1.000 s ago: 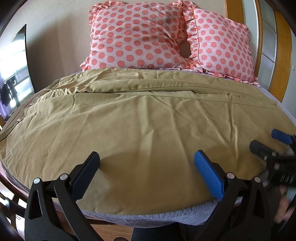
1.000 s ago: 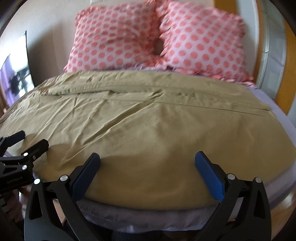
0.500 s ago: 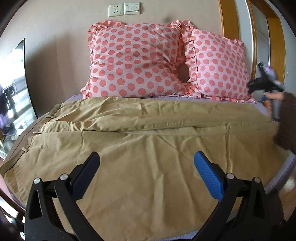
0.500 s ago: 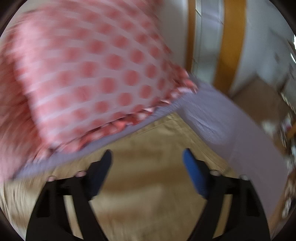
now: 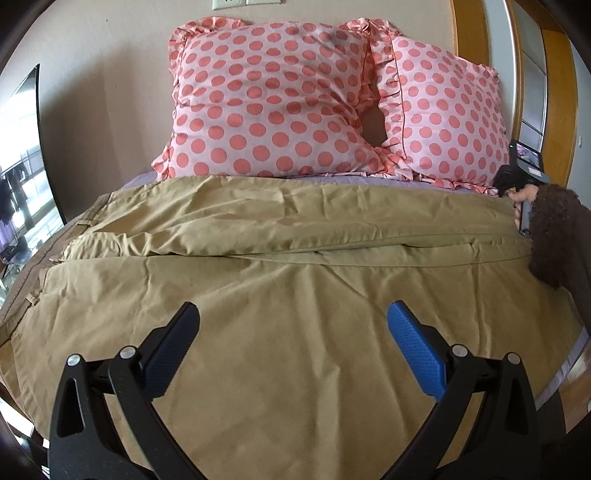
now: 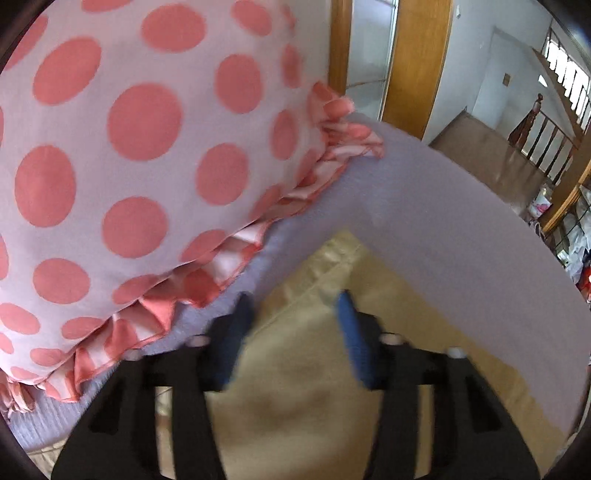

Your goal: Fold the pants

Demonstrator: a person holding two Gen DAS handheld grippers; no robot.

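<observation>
Reaching with the right gripper (image 6: 295,314), jaws spread, astride the pants (image 5: 280,295) hem corner near the pillow (image 6: 129,147), needing both layers pinched; left gripper (image 5: 291,332) hovering, jaws spread.

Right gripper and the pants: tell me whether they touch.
Cannot tell. In the right wrist view the right gripper straddles the pants hem corner, blurred, jaws part open.

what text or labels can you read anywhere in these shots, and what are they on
None can be read.
The small screen on the right gripper's handle glows, but its content is too small to make out.
The wall plates above the pillows show no lettering.
The pants show no visible tag or brand.
The small plaque on the far wall, in the right wrist view, is too small to read.
</observation>
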